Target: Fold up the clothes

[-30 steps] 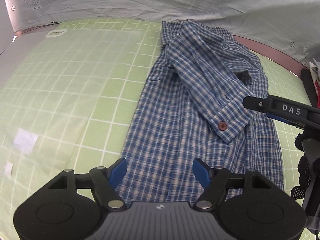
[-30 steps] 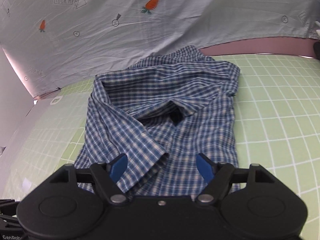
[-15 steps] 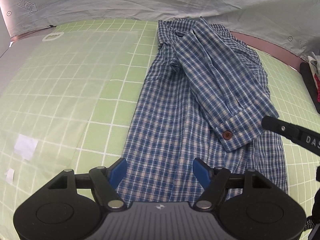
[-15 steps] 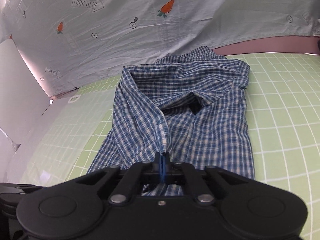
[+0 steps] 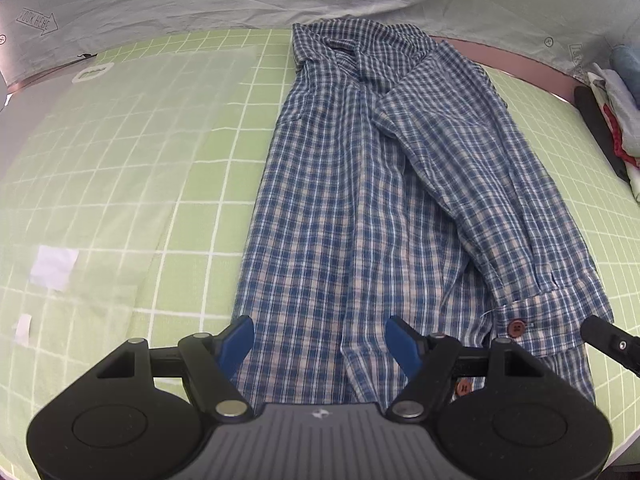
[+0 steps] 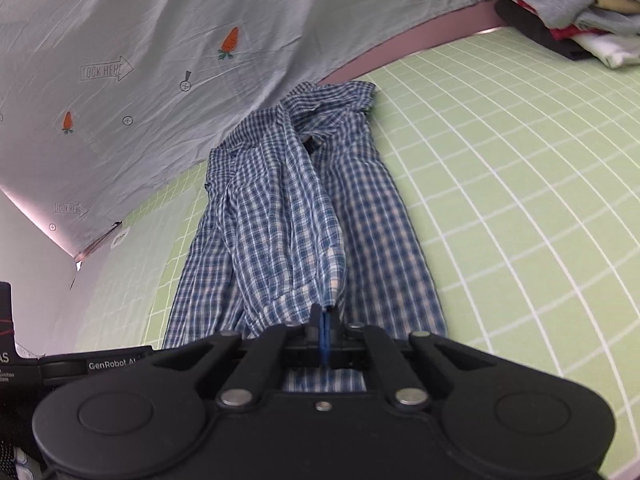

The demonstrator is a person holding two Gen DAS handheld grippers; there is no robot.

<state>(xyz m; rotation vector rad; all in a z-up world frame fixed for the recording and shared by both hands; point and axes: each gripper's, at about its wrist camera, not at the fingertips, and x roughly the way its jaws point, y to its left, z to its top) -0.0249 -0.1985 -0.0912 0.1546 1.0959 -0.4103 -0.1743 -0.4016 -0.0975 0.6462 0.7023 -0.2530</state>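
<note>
My right tongs clench the cuff of the blue plaid cotton shirt lying ahead on the green gridded bench; my left tongs gape empty over its hem. Tugging could unravel the fold.

Shirt: blue and white plaid with pale tan lines; cuff buttons reddish brown.
Mat: light green, white grid lines. One patch of it reads paler, washed-out green under a translucent sheet. Two small white patches on the left side.
Backdrop cloth: pale grey-blue, printed with orange carrots with green tops, grey outlined arrows reading "LOOK HERE", small circled plus marks.
Strip behind mat: dusty pink.
Left gripper: black body, grey ribbed centre, blue pads.
Right gripper: black, blue pads.
Clothes pile: grey, red, white, black, cream layers.
</note>
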